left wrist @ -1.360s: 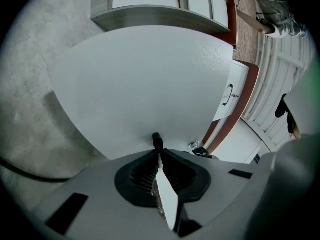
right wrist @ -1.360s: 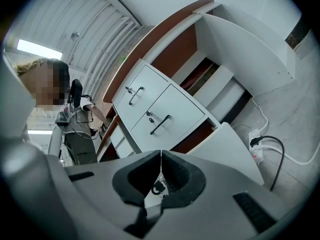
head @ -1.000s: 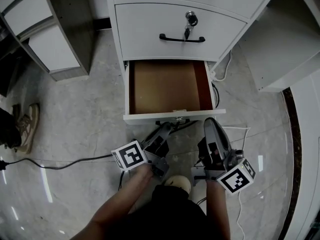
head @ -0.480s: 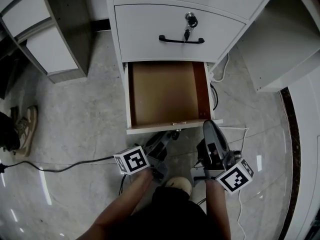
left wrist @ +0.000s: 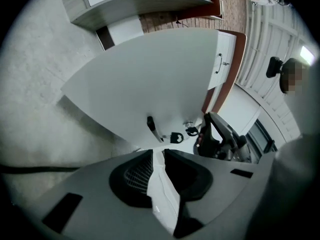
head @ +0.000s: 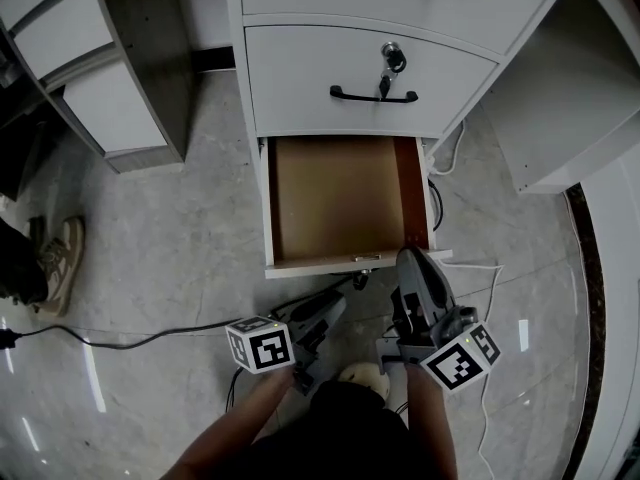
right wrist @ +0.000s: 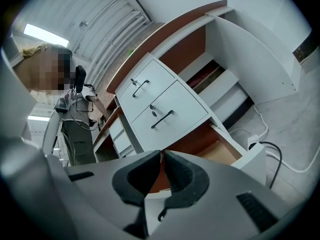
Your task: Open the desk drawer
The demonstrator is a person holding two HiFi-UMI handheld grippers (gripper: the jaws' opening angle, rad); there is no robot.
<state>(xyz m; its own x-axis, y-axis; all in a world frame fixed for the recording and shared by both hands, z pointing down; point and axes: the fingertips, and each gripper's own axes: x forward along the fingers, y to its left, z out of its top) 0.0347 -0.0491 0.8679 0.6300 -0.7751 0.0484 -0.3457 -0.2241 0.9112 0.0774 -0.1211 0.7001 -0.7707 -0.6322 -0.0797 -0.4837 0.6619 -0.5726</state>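
Observation:
The white desk's bottom drawer (head: 330, 263) stands pulled out, its brown inside bare. My left gripper (head: 335, 306) hovers over the floor just in front of the drawer, its jaws shut on nothing. From the left gripper view, the drawer's black handle (left wrist: 150, 128) lies ahead of the left gripper (left wrist: 159, 153), apart from it. My right gripper (head: 410, 260) is at the drawer's right front corner, also shut and holding nothing. The right gripper (right wrist: 162, 155) looks over the open drawer (right wrist: 220, 151). The drawer above (head: 372, 78) is closed, with a key in its lock (head: 393, 58).
A black cable (head: 130, 330) runs across the marble floor at the left. White cords (head: 490, 268) lie to the right of the drawer. A low cabinet (head: 100, 68) stands at the left, a shoe (head: 60, 258) beside it. A person (right wrist: 75, 119) stands far off.
The drawer slid farther out of the desk. My left gripper has since drawn back from the drawer front toward me. The right gripper has hardly moved.

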